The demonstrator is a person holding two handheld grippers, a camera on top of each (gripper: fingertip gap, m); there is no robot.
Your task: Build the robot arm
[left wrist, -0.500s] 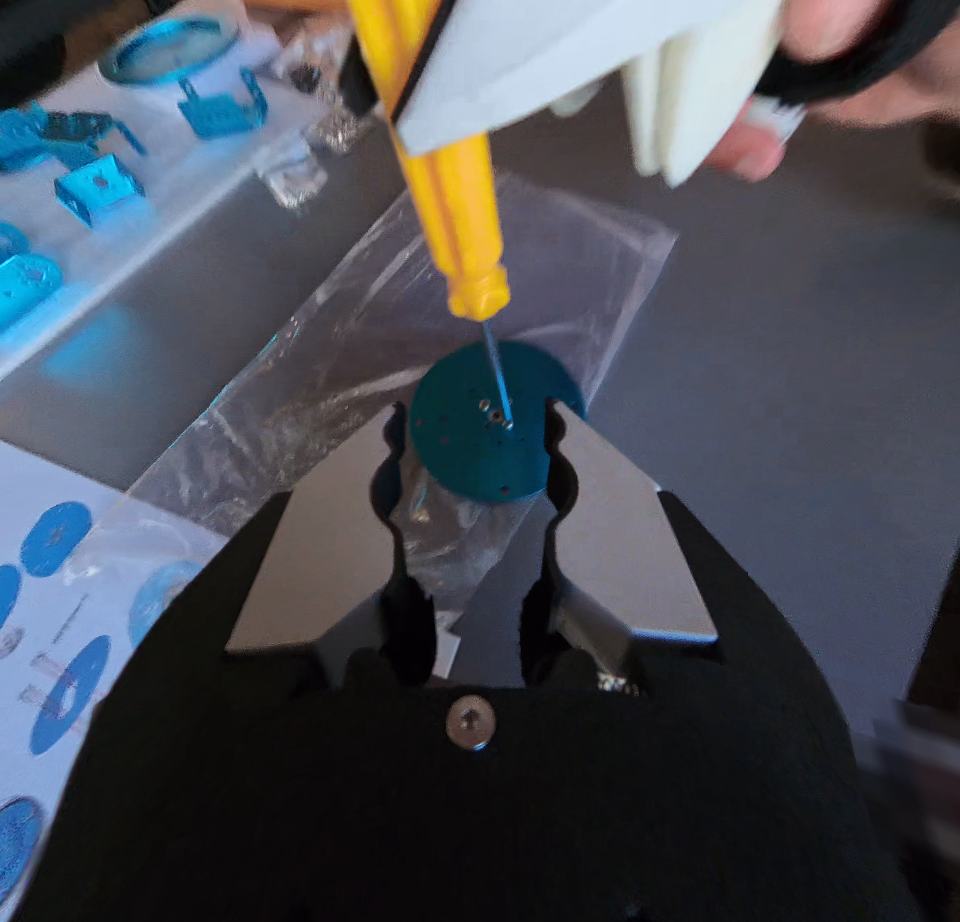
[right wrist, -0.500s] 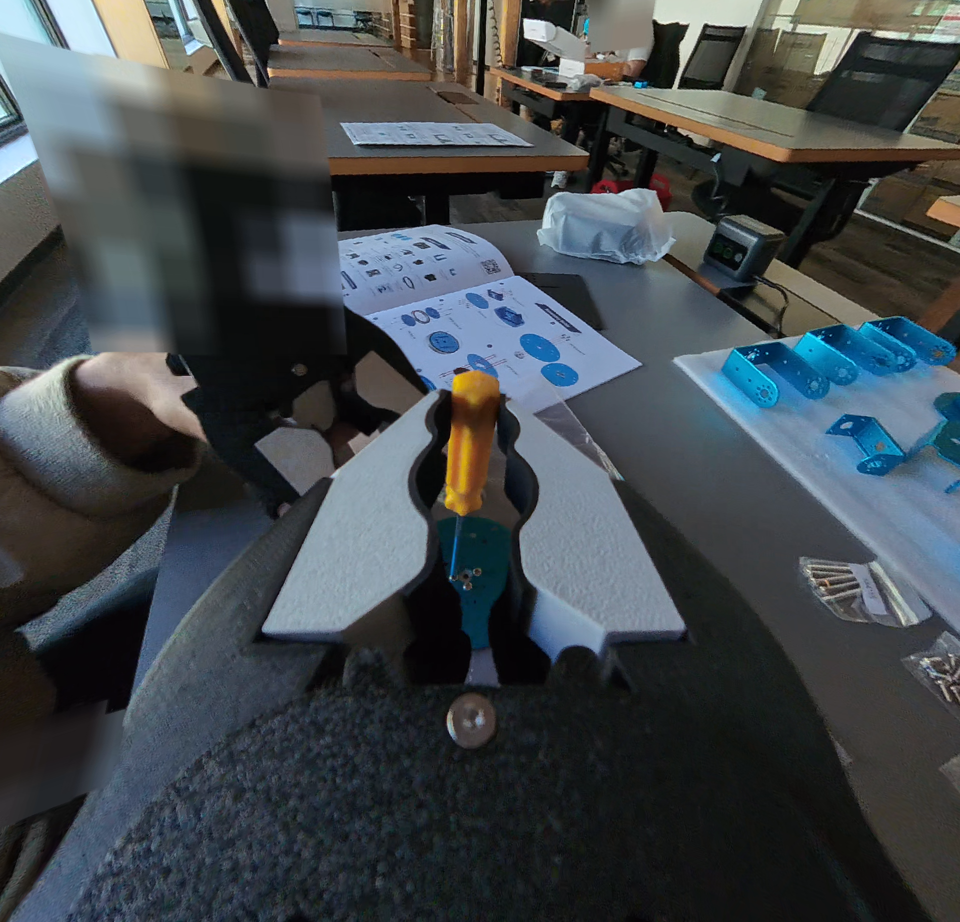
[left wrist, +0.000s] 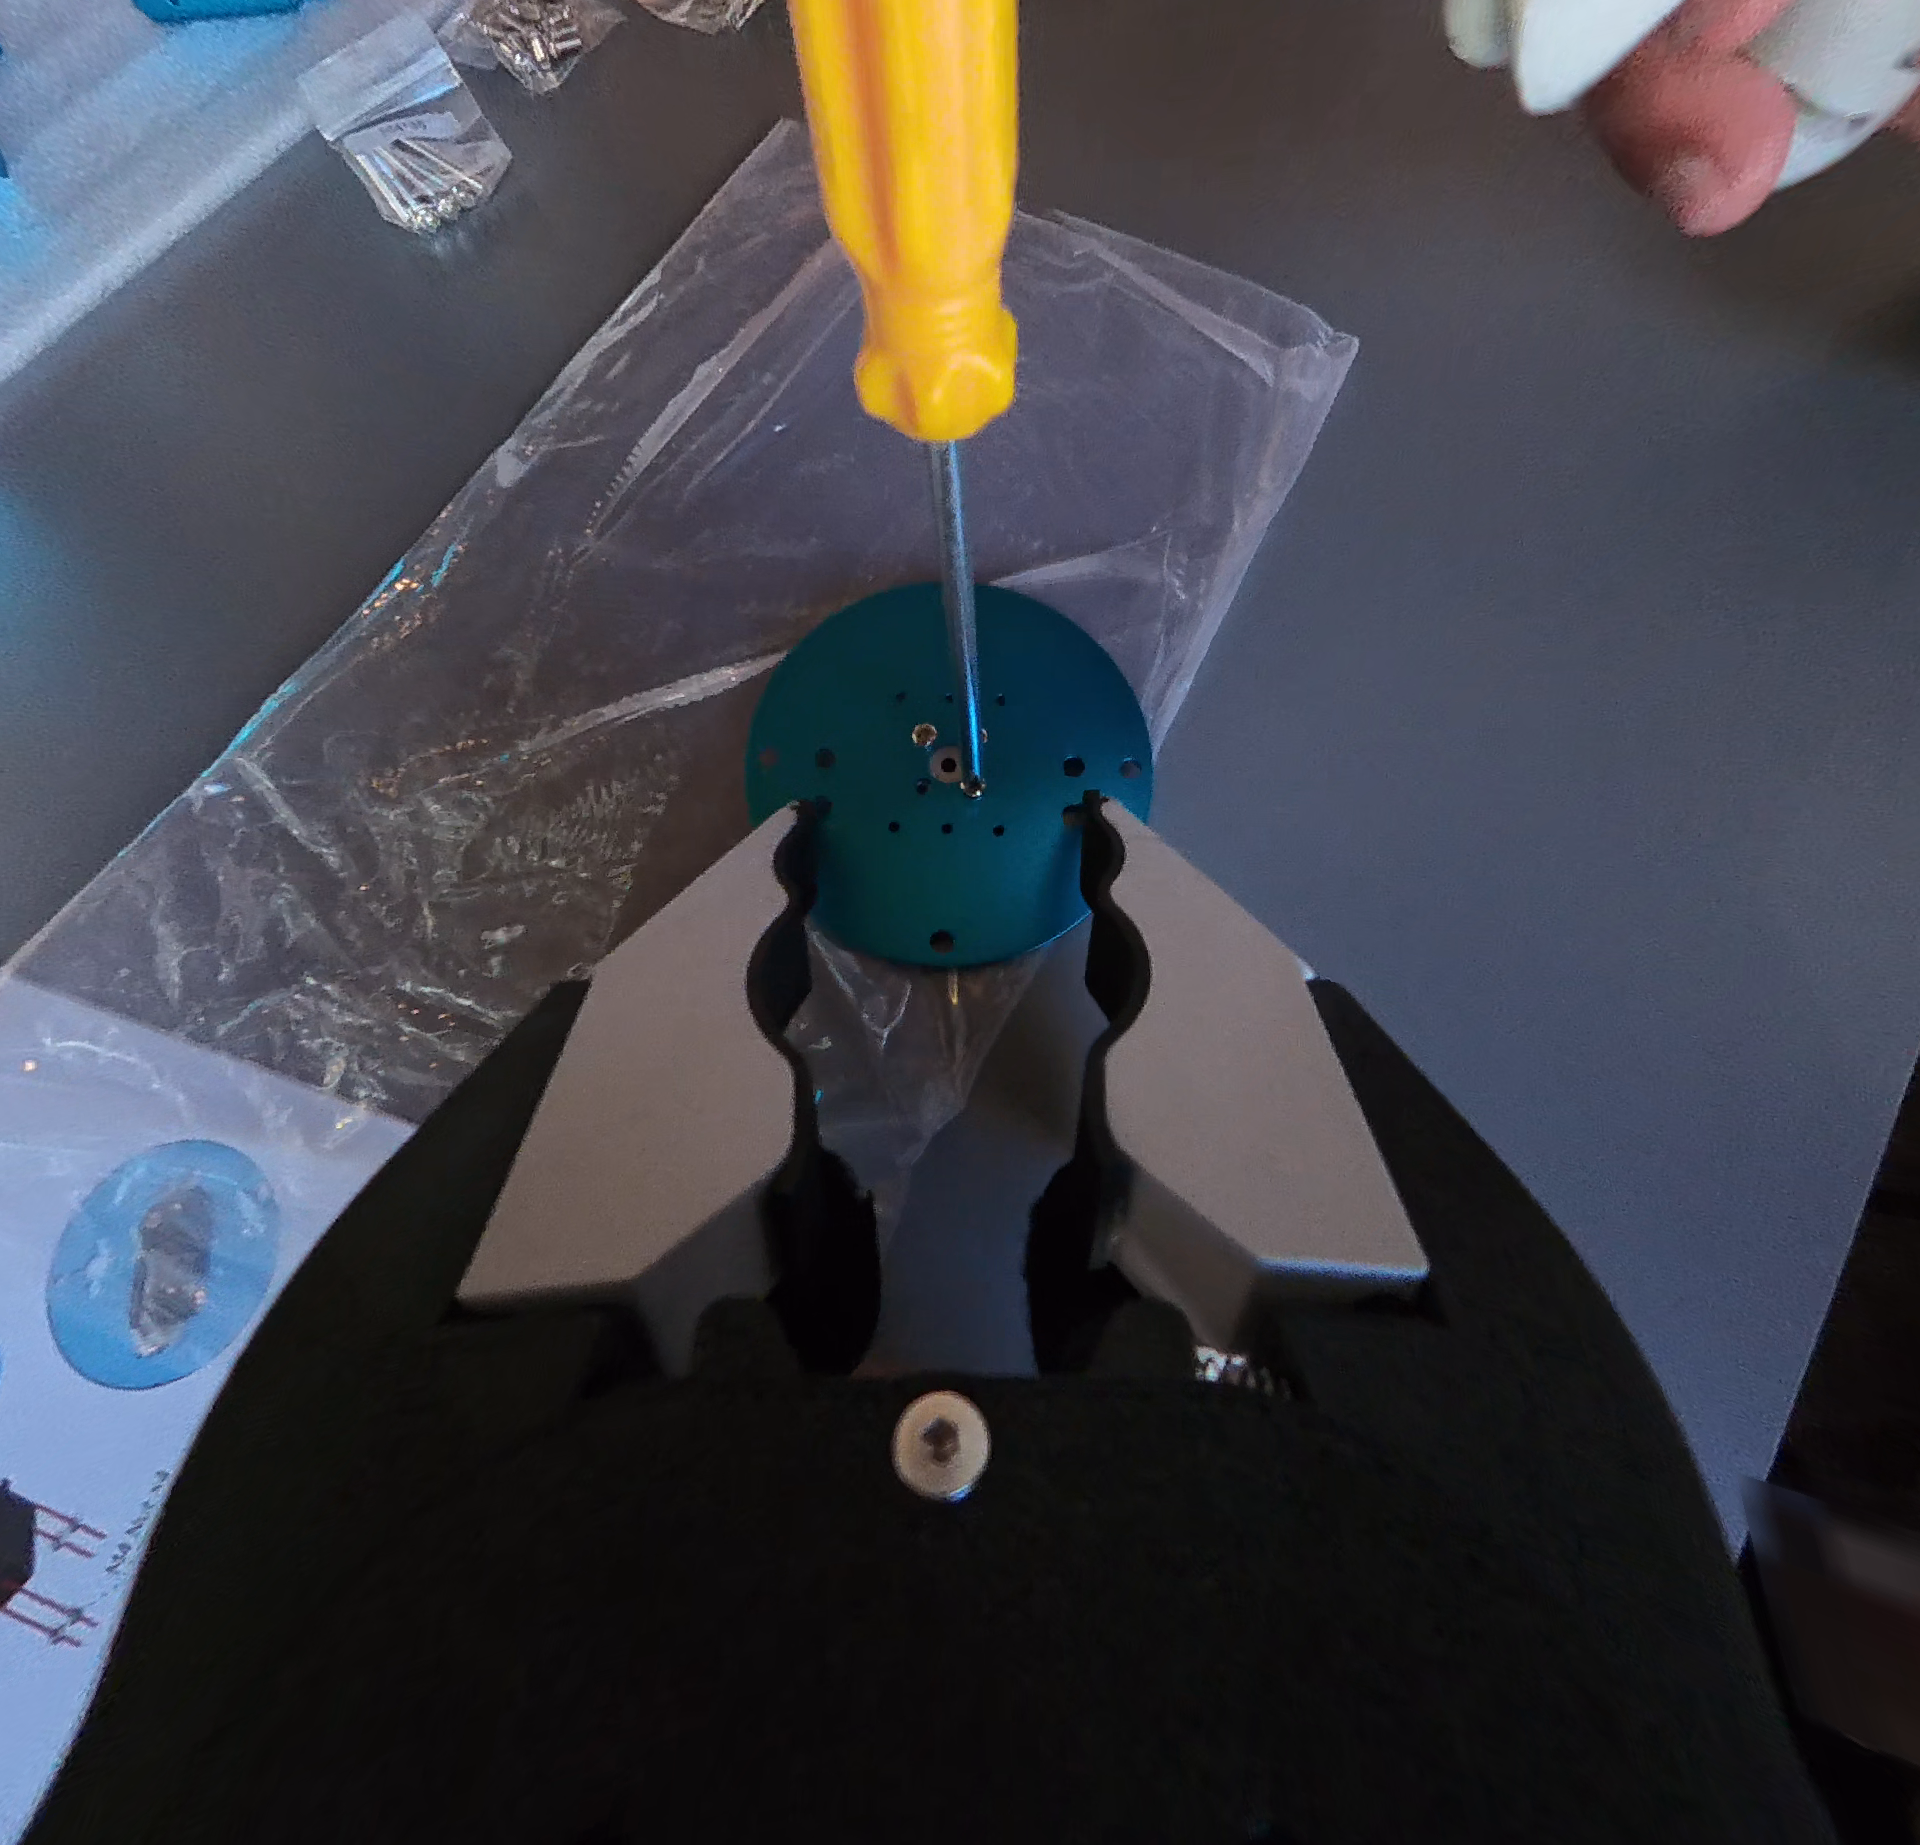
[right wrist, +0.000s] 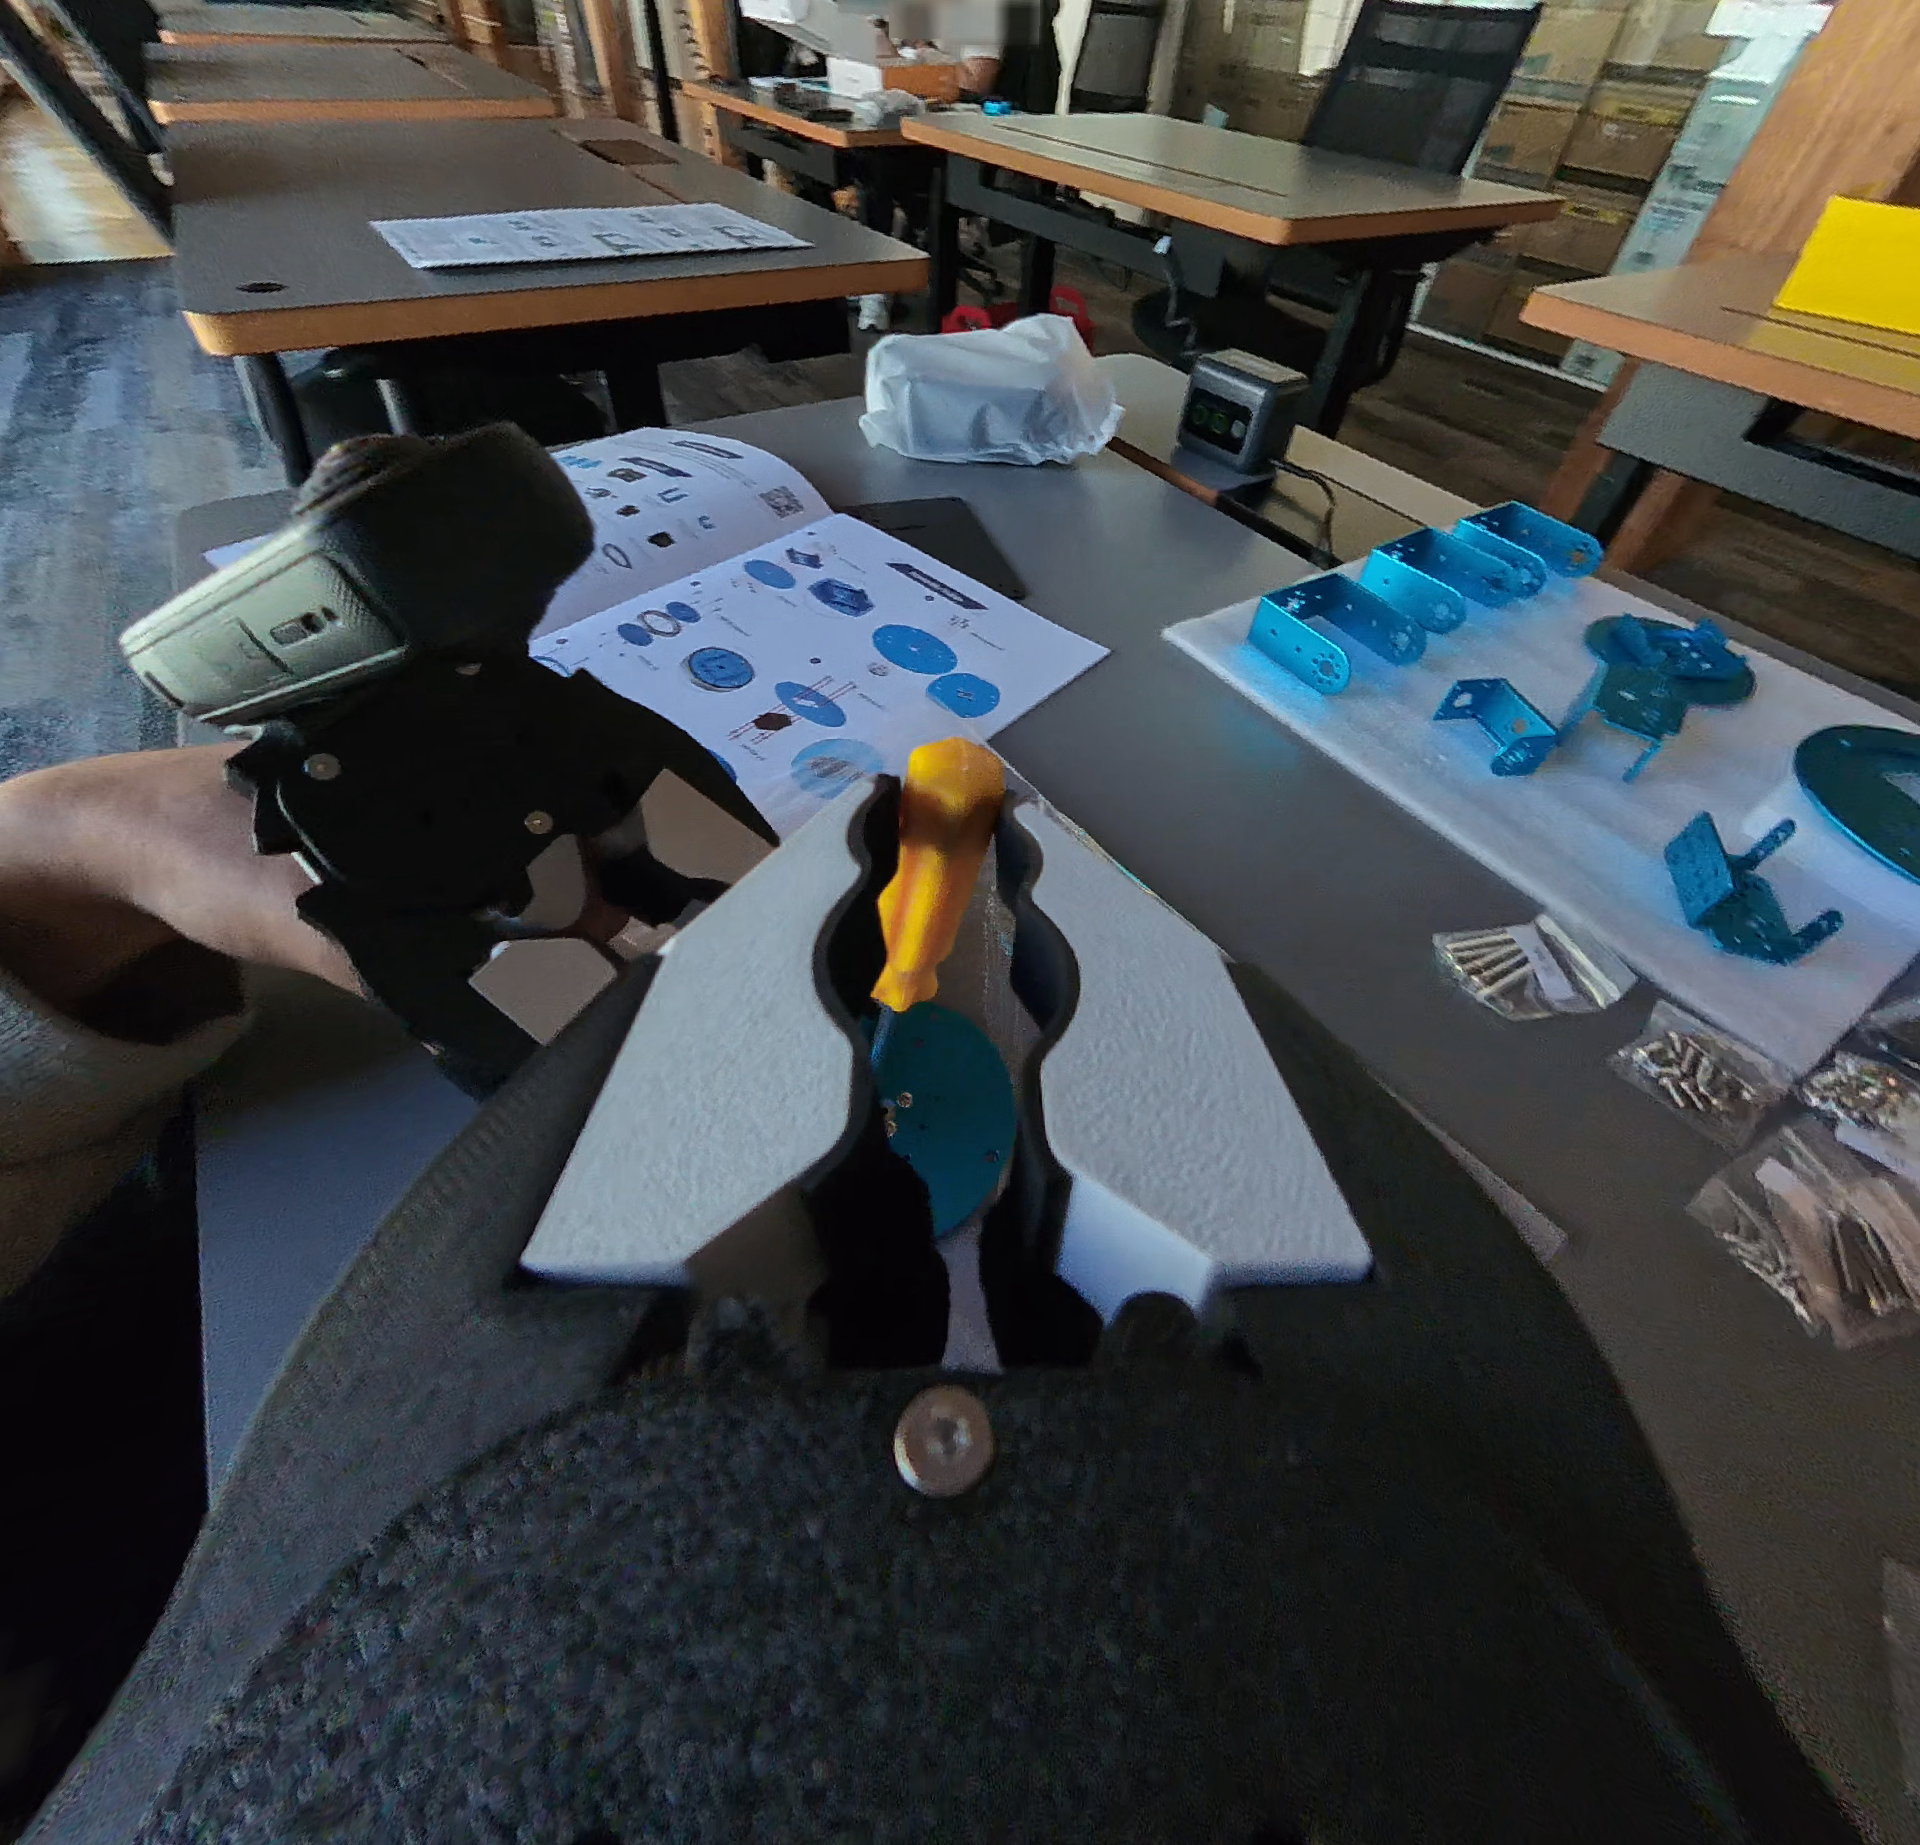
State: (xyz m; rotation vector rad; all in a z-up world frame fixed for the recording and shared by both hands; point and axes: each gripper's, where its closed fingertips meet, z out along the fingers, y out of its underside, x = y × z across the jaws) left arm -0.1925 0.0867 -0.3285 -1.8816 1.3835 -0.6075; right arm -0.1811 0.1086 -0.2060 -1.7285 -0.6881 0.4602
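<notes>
Left wrist view: left gripper (left wrist: 948, 808) jaws pinching teal perforated disc (left wrist: 940, 839) | right gripper (right wrist: 940, 829) jaws clamping yellow screwdriver (right wrist: 935, 881)

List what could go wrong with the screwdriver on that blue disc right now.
1. The yellow screwdriver leans, its tip on a small screw near the disc's centre; it may slip out.
2. The blue disc rests on a slick clear plastic bag, so it could slide or turn.
3. The left gripper only pinches the disc's edges; that hold may give.
</notes>
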